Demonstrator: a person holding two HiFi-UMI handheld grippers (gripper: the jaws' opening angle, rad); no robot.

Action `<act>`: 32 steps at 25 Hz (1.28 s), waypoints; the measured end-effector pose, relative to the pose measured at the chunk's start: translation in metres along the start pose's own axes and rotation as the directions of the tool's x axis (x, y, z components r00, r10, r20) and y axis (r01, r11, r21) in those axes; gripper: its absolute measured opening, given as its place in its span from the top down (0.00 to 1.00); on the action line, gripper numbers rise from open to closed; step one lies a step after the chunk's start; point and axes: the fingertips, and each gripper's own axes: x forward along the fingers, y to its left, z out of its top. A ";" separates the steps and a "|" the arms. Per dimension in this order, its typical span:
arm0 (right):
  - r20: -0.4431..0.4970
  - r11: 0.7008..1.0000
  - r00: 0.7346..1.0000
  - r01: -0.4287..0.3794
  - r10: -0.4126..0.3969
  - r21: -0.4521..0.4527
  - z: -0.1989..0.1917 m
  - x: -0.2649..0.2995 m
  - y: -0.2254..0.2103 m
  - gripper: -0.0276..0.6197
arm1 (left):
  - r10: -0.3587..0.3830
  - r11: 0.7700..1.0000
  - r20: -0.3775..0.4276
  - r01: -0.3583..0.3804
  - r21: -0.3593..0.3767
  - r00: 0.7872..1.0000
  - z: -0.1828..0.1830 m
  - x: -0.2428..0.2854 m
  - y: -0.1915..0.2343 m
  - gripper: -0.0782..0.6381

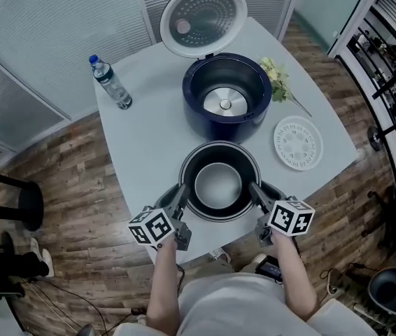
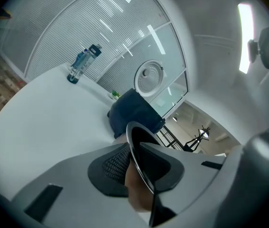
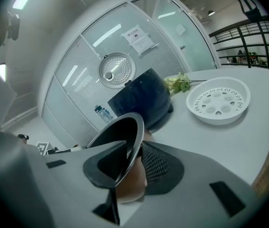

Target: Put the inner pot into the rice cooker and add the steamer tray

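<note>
Dark pot (image 1: 219, 185) stands just in front of the open cooker (image 1: 227, 89). Left gripper (image 1: 182, 196) and right gripper (image 1: 255, 191) each pinch its thin rim, on opposite sides. I think the smooth rim can slip, or the pot can tilt, if one side lifts first. Tray (image 1: 298, 143) lies right of the cooker. Pale table (image 1: 149, 138), wood floor (image 1: 79, 208), ribbed glass walls behind the cooker.

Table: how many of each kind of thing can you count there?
Water bottle: 1
Rice cooker: 1
Inner pot: 1
Steamer tray: 1
Bunch of flowers: 1
Total: 5
</note>
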 end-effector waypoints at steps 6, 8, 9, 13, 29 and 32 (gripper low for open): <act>-0.002 1.000 1.000 0.002 -0.001 0.014 0.000 -0.001 0.002 0.81 | -0.003 1.000 0.023 0.004 -0.020 1.000 0.000 -0.005 0.000 0.81; -0.003 1.000 1.000 -0.002 0.002 0.010 0.001 -0.003 0.004 0.81 | -0.006 1.000 0.035 0.007 -0.027 0.999 0.001 -0.008 -0.002 0.81; -0.002 1.000 1.000 -0.006 0.006 0.006 0.003 -0.004 0.005 0.81 | -0.008 0.999 0.043 0.010 -0.032 0.999 0.003 -0.009 -0.004 0.81; 0.016 1.000 0.999 -0.027 0.028 -0.009 0.015 -0.009 0.013 0.81 | -0.021 0.999 0.077 0.024 -0.037 0.997 0.013 -0.013 -0.013 0.81; 0.081 0.984 0.985 -0.148 0.156 -0.098 0.068 -0.020 0.071 0.81 | -0.050 0.999 0.249 0.051 0.004 0.967 0.074 -0.051 -0.049 0.82; 0.079 0.978 0.980 -0.172 0.182 -0.115 0.076 -0.020 0.084 0.81 | -0.051 0.999 0.274 0.051 0.008 0.960 0.085 -0.061 -0.053 0.82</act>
